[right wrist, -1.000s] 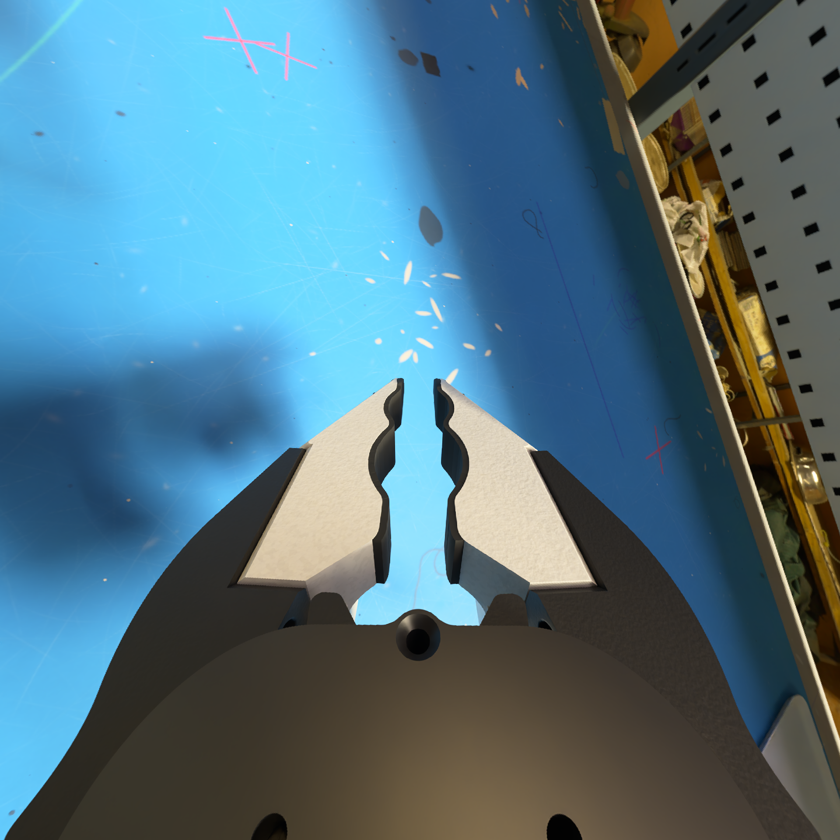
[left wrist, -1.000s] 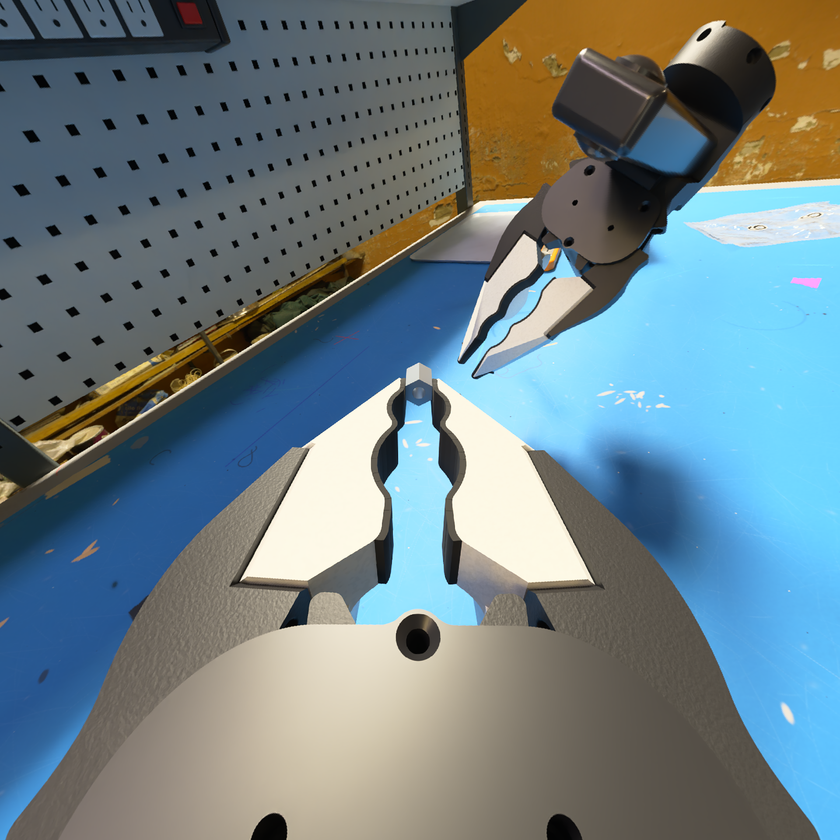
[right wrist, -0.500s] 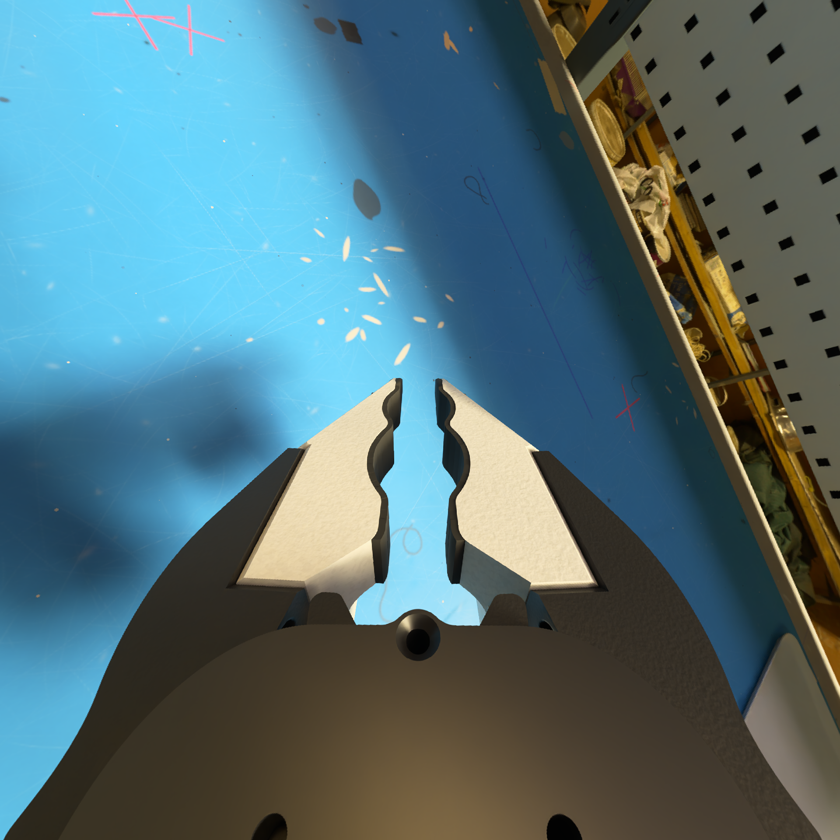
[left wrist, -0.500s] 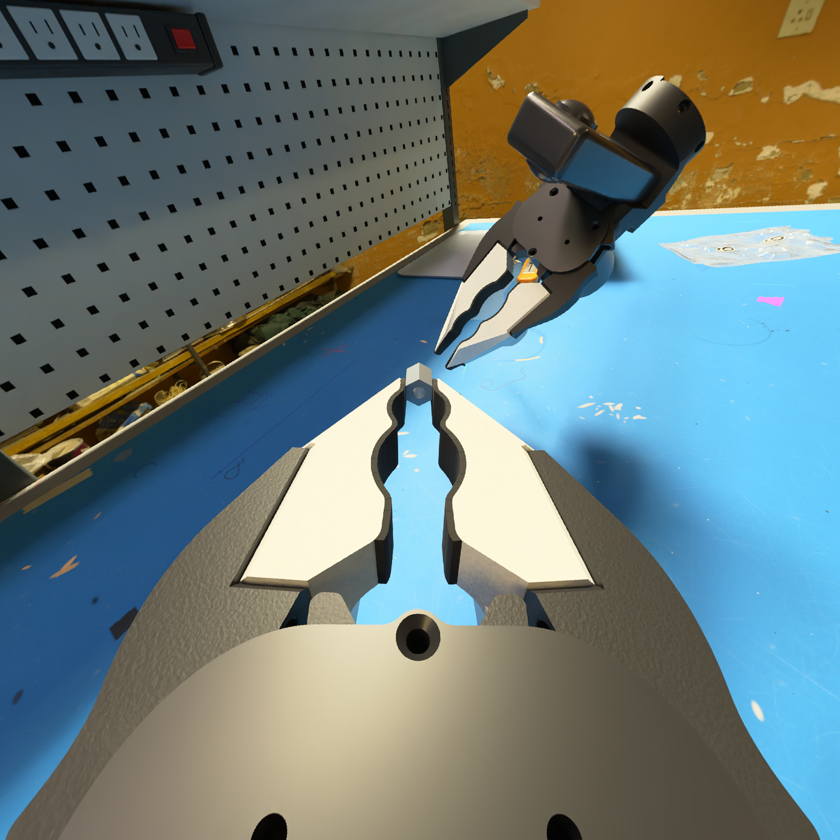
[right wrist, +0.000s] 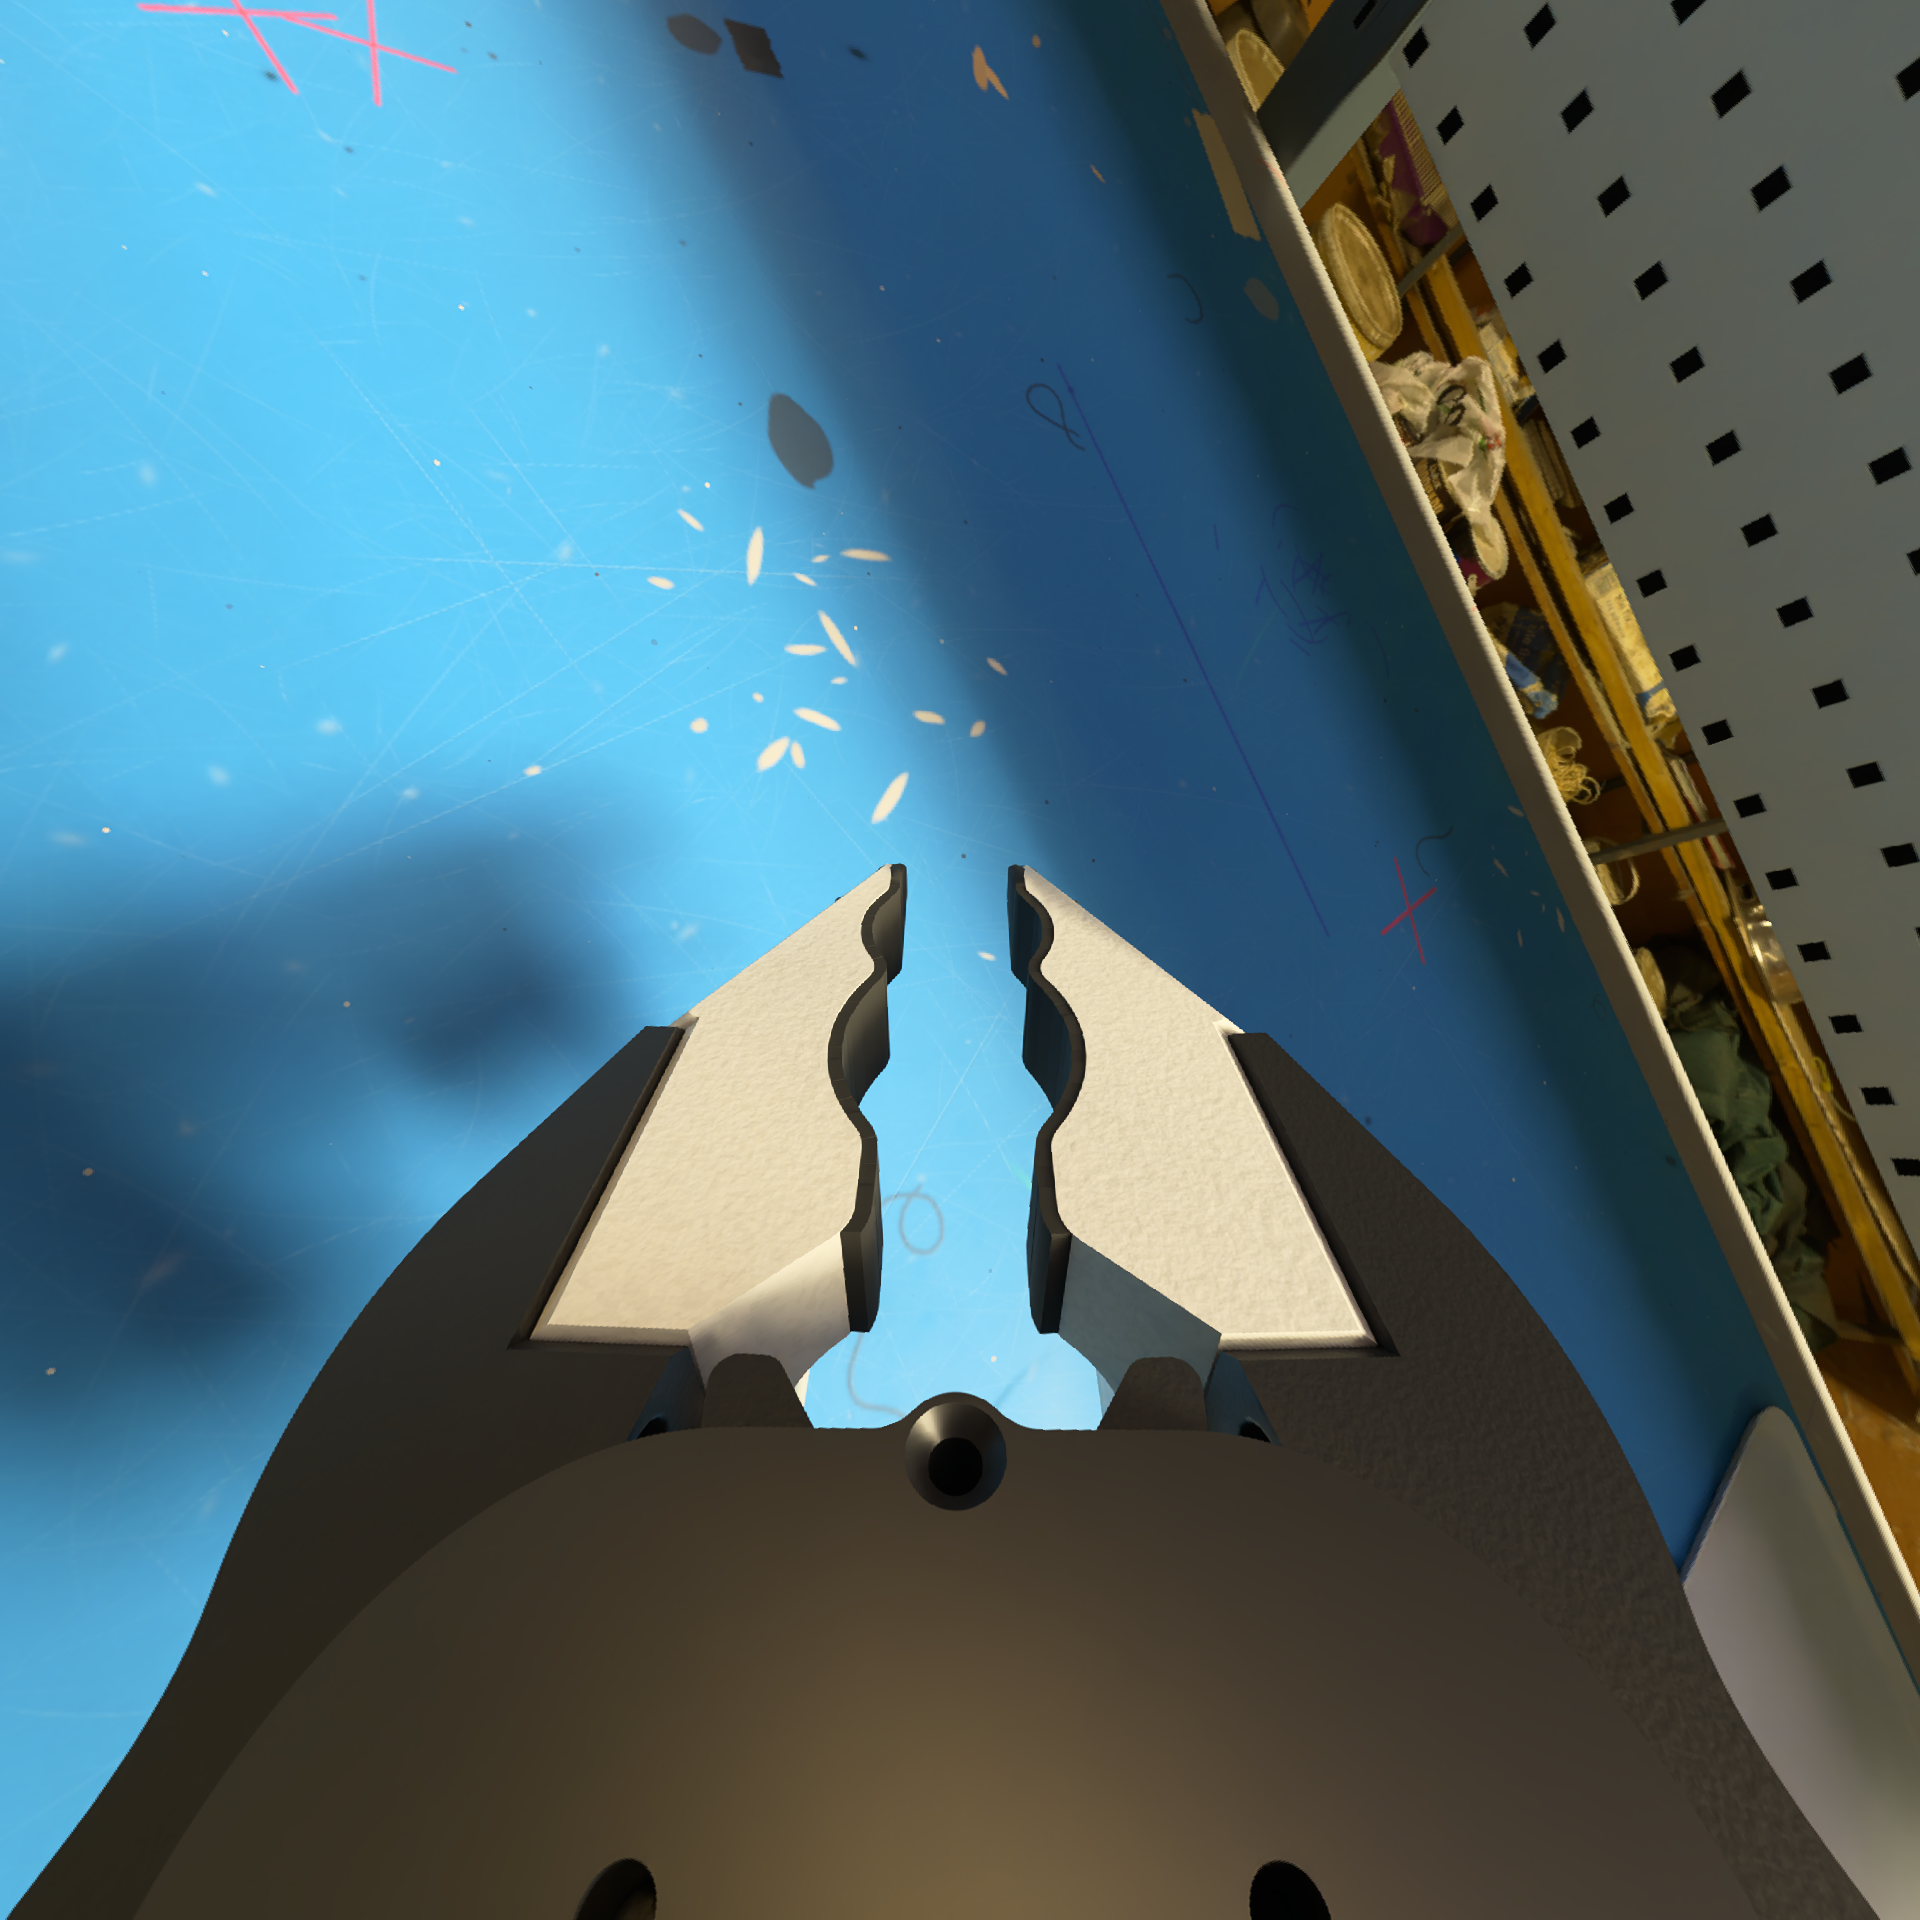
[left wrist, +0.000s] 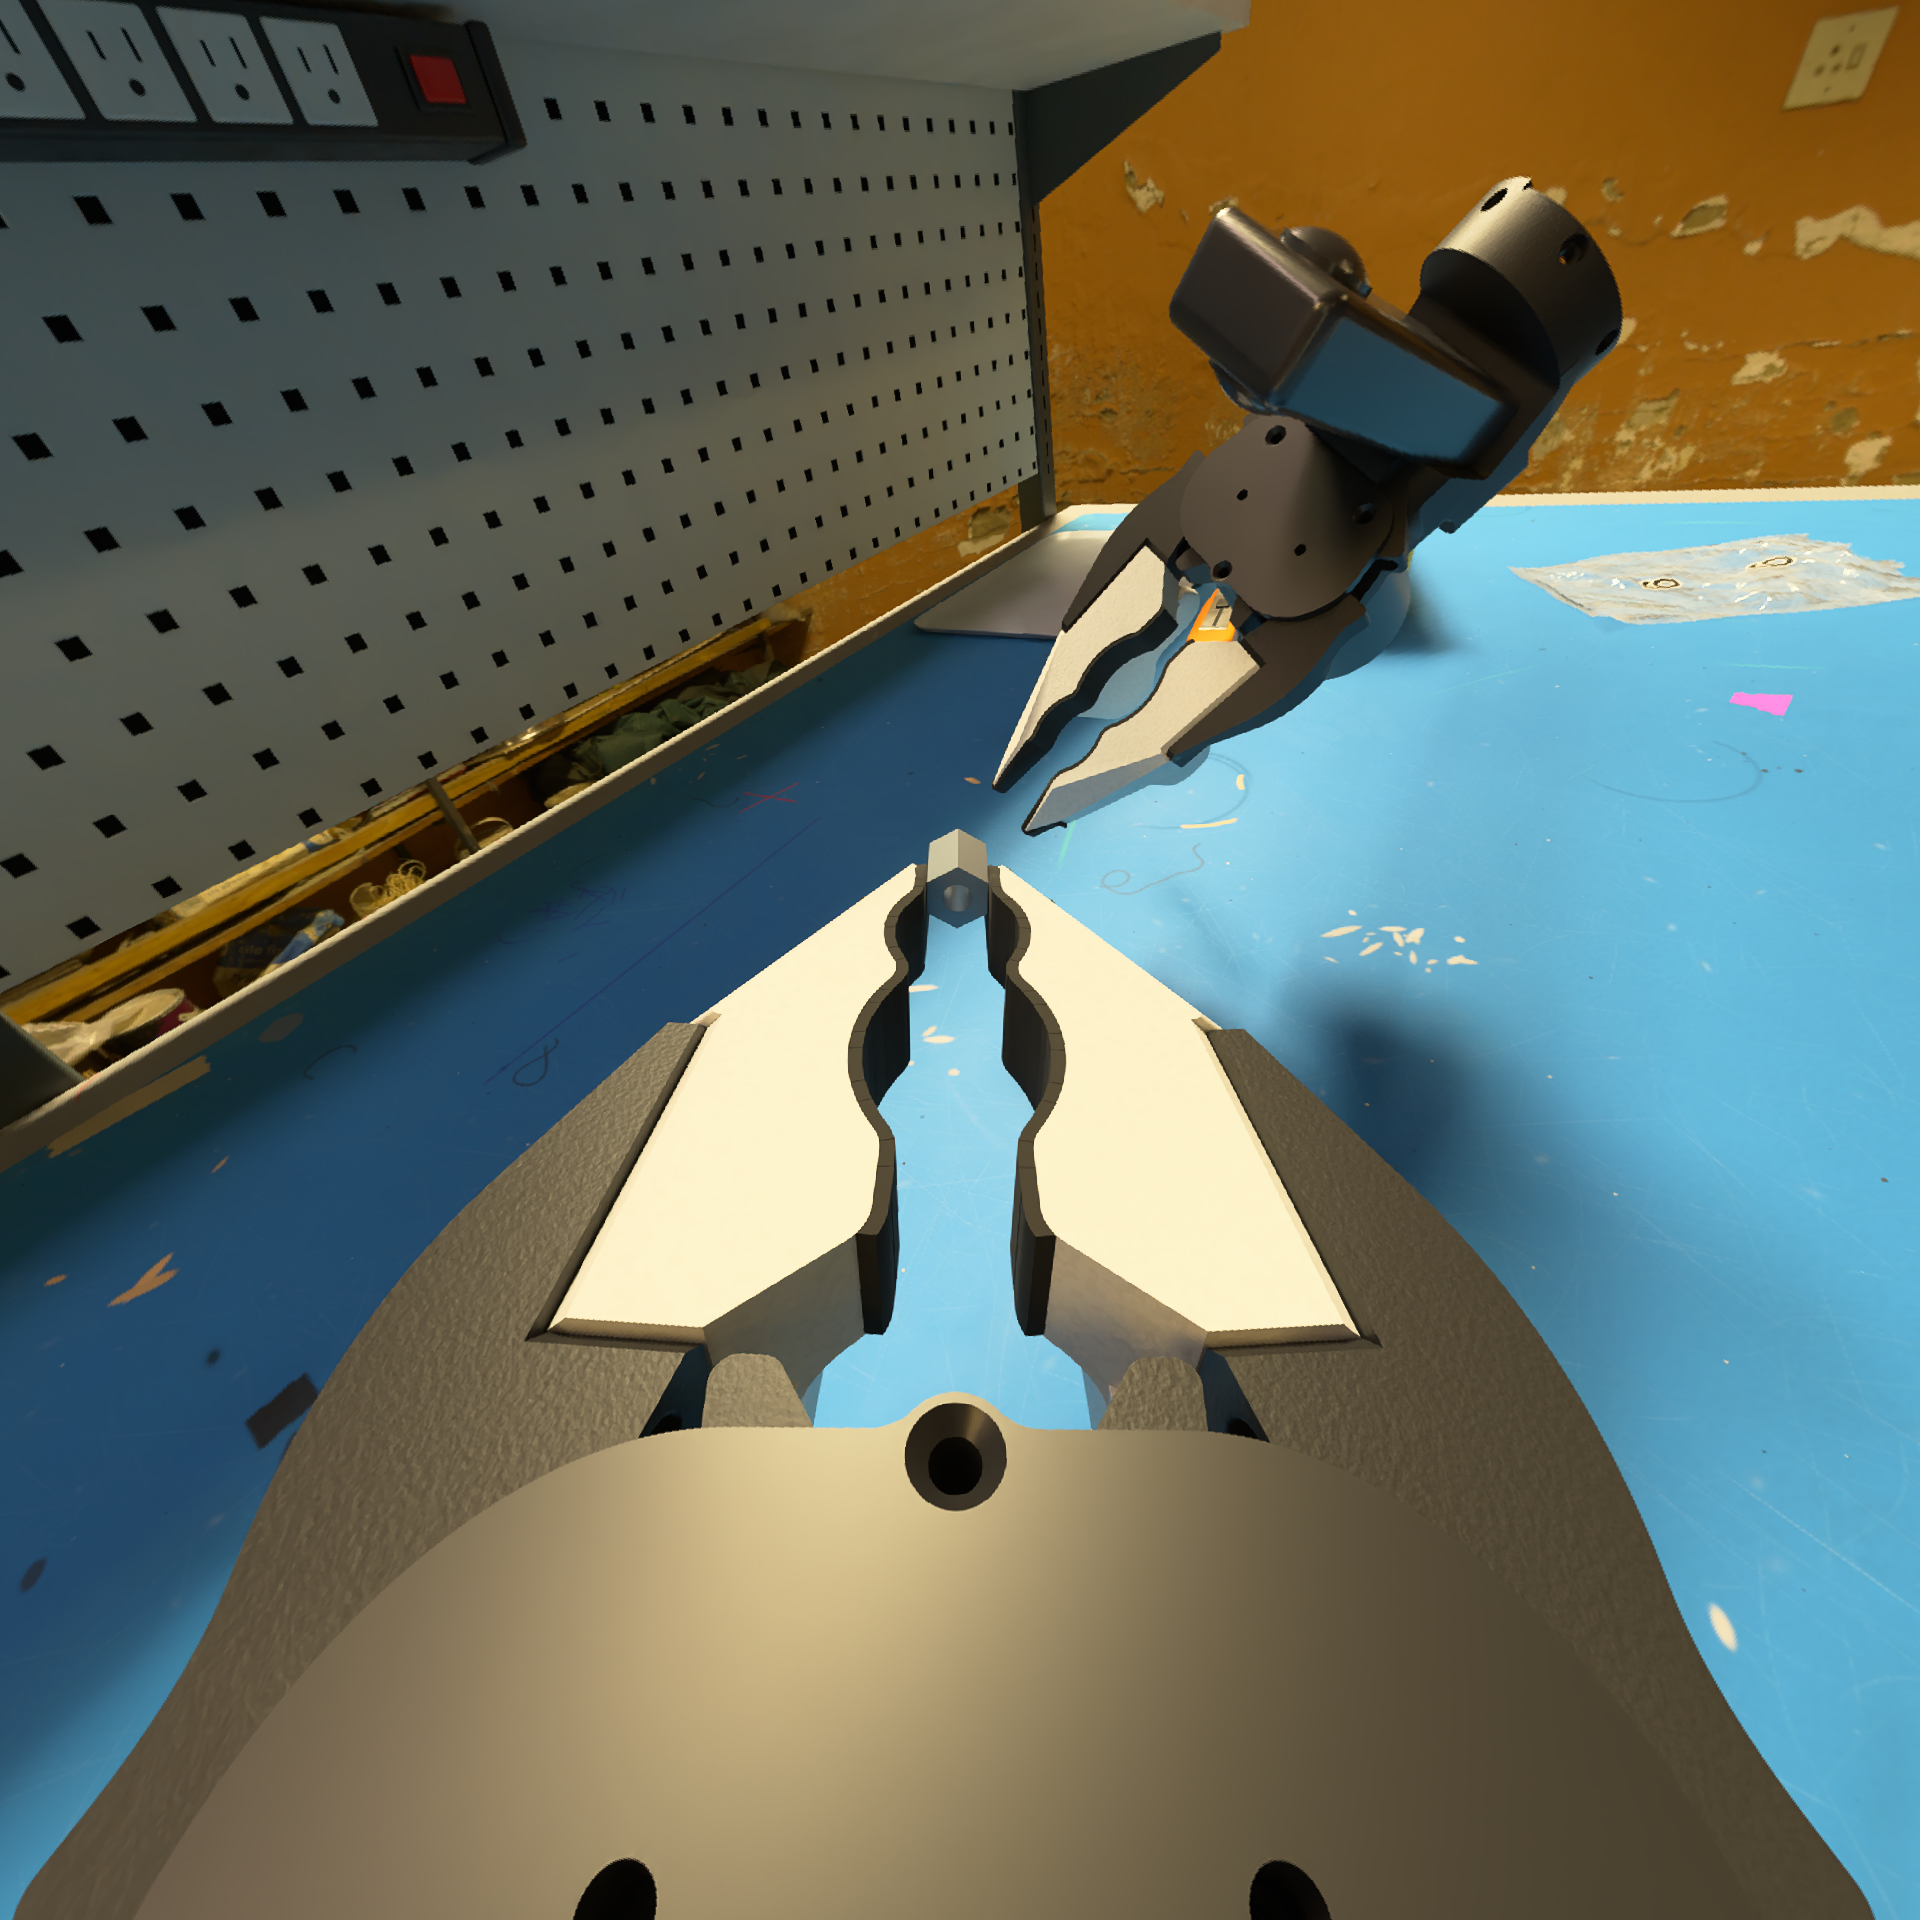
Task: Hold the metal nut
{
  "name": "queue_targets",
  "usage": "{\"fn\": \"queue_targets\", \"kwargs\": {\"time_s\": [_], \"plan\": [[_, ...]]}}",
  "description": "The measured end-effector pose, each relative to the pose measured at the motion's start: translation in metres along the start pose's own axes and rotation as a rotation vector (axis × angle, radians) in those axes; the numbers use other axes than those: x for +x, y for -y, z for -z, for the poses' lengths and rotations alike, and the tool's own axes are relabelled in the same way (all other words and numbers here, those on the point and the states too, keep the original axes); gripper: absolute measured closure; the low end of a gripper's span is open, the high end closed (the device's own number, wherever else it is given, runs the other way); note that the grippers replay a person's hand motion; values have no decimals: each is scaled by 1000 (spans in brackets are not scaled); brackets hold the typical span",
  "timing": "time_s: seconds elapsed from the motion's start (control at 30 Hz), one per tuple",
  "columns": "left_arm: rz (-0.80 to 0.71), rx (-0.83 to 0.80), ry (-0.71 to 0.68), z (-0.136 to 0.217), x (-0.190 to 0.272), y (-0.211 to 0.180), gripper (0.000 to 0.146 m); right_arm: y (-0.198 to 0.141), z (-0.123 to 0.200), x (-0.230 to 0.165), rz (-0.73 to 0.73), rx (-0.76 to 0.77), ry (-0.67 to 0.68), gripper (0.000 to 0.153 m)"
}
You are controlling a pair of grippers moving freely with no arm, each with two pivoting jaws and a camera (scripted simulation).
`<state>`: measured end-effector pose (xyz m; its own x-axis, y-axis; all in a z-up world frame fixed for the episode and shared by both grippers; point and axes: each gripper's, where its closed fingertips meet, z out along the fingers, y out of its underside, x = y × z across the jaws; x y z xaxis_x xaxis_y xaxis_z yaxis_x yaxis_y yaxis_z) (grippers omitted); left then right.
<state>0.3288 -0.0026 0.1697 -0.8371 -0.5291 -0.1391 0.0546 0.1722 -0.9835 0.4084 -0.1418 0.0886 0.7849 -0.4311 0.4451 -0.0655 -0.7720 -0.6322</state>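
A small grey metal hex nut [left wrist: 956,881] is pinched between the tips of my left gripper [left wrist: 956,891], held above the blue table. My left gripper is shut on it. My right gripper [right wrist: 957,878] has its jaws a little apart with nothing between them, only the blue mat below. In the left wrist view the right gripper [left wrist: 1016,808] hangs just beyond and to the right of the nut, tips pointing down towards it without touching. The nut does not show in the right wrist view.
A grey pegboard [left wrist: 416,416] with a black power strip [left wrist: 239,83] stands on the left, over a cluttered shelf [left wrist: 436,831]. A clear plastic bag [left wrist: 1714,577] lies at the far right. A grey plate [left wrist: 987,613] sits at the table's back corner.
The right gripper has dropped lower towards the table and drawn back, and its jaws have opened a little wider. The left gripper still grips the nut.
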Motion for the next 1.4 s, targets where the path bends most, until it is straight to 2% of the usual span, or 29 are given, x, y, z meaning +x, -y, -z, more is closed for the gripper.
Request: {"fn": "queue_targets", "kwargs": {"time_s": [1.4], "plan": [[15, -16, 2, -2, -2, -5, 136, -1, 1, 1, 15, -8, 9, 132]]}}
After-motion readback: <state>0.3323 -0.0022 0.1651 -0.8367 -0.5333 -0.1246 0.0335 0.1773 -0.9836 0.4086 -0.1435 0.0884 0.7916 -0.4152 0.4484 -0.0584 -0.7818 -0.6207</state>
